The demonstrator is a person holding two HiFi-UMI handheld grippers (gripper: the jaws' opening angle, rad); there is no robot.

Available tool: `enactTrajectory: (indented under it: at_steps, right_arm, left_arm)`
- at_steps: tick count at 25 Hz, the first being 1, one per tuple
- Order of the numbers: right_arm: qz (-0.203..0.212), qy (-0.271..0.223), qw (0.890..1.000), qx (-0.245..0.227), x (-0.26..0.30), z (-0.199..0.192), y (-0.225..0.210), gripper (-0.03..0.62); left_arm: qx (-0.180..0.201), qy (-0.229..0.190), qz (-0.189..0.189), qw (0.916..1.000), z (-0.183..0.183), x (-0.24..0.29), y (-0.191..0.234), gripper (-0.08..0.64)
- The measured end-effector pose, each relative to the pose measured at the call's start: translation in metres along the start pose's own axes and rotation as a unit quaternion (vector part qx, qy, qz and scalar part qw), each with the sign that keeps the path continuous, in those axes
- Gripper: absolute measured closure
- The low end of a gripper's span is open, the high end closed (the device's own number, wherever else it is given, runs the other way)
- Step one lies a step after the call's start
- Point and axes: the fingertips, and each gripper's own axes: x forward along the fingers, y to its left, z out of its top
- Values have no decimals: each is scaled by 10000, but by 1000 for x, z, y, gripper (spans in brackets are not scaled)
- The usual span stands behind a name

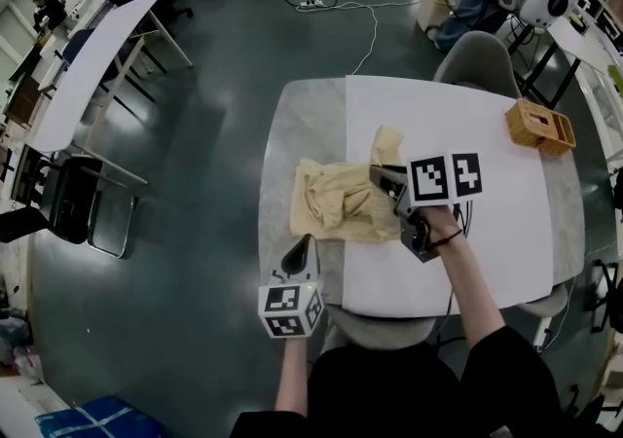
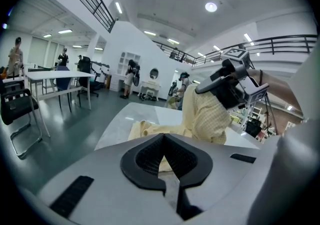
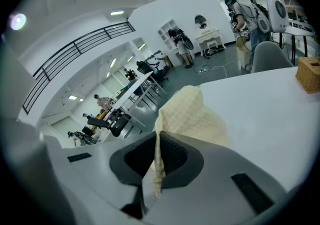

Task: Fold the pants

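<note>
Table [image 1: 302, 105]: grey marbled strip on the left, white top over the rest. The pants [image 1: 331, 202], pale yellow, lay rumpled near its middle, across the seam between grey and white.

Right gripper [image 1: 382, 177]: jaws clamped on a fold of the pants. Its own view showed the cloth running down between the pads and rising in a peak beyond them. The fold was held above the heap, probably so that one layer would come free and could be carried over for the fold.

Left gripper [image 1: 299, 253]: low at the near edge of the pants, jaws drawn together. Cream cloth showed through the notch between them, but I could not tell whether any was pinched. Judged as placed to pin or take the near hem.

Around: a grey chair [image 1: 477, 61] at the far side and a small wooden box [image 1: 538, 127] at the far right corner, well apart from the pants. The white top to the right lay bare, so nothing stood in the way there.
</note>
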Motion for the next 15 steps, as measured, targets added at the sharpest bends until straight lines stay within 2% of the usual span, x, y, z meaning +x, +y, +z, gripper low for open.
enactTrajectory:
  at_steps: [15]
  right_arm:
    - [165,539,9984,57,88,-18,35,568]
  left_arm:
    - [-222,86,77,9997,-10,1,22,546]
